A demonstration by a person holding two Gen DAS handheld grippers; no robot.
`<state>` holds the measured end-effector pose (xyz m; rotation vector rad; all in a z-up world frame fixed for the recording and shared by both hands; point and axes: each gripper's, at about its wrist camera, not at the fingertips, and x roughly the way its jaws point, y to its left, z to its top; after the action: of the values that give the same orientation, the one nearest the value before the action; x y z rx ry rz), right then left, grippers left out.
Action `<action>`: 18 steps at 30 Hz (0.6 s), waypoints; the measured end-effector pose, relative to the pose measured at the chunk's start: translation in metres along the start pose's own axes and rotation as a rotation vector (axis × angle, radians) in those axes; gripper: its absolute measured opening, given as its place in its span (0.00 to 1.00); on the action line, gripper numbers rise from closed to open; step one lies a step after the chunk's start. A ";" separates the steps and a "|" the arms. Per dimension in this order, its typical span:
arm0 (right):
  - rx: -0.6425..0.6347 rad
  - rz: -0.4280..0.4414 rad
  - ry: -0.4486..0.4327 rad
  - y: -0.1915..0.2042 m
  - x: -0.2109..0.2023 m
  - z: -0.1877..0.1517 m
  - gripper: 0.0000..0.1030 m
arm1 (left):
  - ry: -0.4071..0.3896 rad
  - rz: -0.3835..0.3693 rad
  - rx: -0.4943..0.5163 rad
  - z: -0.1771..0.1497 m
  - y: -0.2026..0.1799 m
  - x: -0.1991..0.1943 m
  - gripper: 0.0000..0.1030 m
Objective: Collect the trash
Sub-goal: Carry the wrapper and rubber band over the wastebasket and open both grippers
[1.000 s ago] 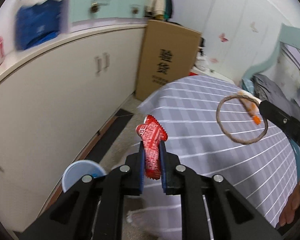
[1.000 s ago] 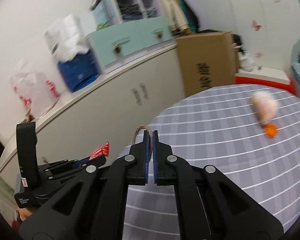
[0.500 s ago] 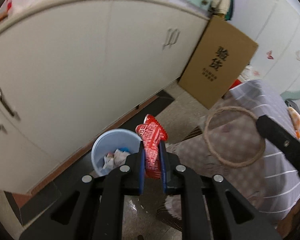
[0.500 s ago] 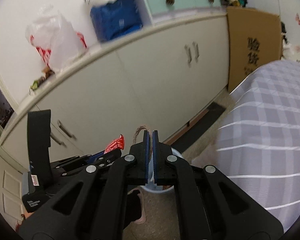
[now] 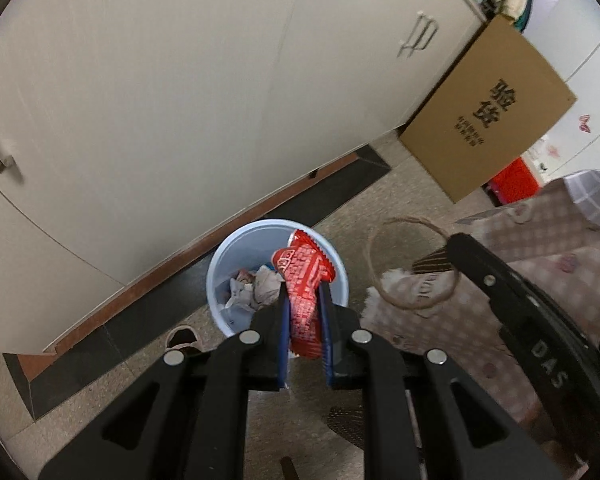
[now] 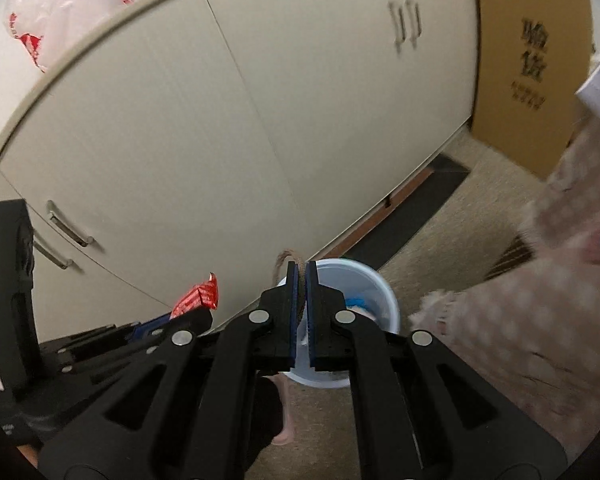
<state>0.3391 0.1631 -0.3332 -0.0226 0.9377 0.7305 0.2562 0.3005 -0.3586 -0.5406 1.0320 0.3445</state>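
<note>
Down on the floor (image 5: pixel 148 364), close against the cream cupboards (image 5: pixel 180 100), stands a pale blue bin (image 5: pixel 224 264). It already holds crumpled white paper (image 5: pixel 256 288) and some other scraps, and from the right-hand camera a bit of something blue shows inside.

The left claw (image 5: pixel 305 308) hangs right above the bin's mouth, its blue-padded fingers (image 5: pixel 283 320) clamped on a red wrapper (image 5: pixel 304 280). The wrapper stands up between the pads, its free end sticking out past the tips and over the bin's opening. It is shiny red with small white print, crimped along the top edge and bent over a little near that end.

The right claw (image 6: pixel 301 276) is beside it, also over the bin — its two pads nearly together, pinching a loop of string (image 5: pixel 412 264). Seen from the left camera the string is a thin brownish ring hanging open to the right of the bin's rim, over a pink checked cloth (image 5: pixel 520 280) that drapes down there. From the right camera only a short arc of it pokes out above the fingertips.

A flat brown cardboard box (image 5: pixel 488 112) with black characters leans against the cupboards further along.
</note>
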 end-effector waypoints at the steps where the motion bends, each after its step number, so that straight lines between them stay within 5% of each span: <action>1: 0.002 -0.013 0.017 -0.002 0.013 -0.001 0.07 | 0.008 0.003 -0.006 0.001 0.003 0.005 0.12; 2: 0.002 -0.018 0.035 -0.003 0.023 -0.001 0.11 | 0.018 0.006 -0.013 0.002 0.007 0.012 0.12; 4: 0.025 -0.008 0.071 -0.009 0.039 -0.004 0.40 | 0.030 0.008 -0.020 0.004 0.012 0.020 0.12; 5: 0.030 -0.017 0.071 -0.011 0.042 -0.007 0.46 | 0.034 0.007 -0.023 0.004 0.013 0.023 0.12; 18: 0.040 -0.046 0.098 -0.020 0.041 -0.018 0.54 | 0.077 -0.003 -0.015 0.003 0.006 0.045 0.13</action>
<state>0.3529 0.1650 -0.3800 -0.0452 1.0421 0.6721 0.2768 0.3077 -0.3990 -0.5728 1.1033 0.3311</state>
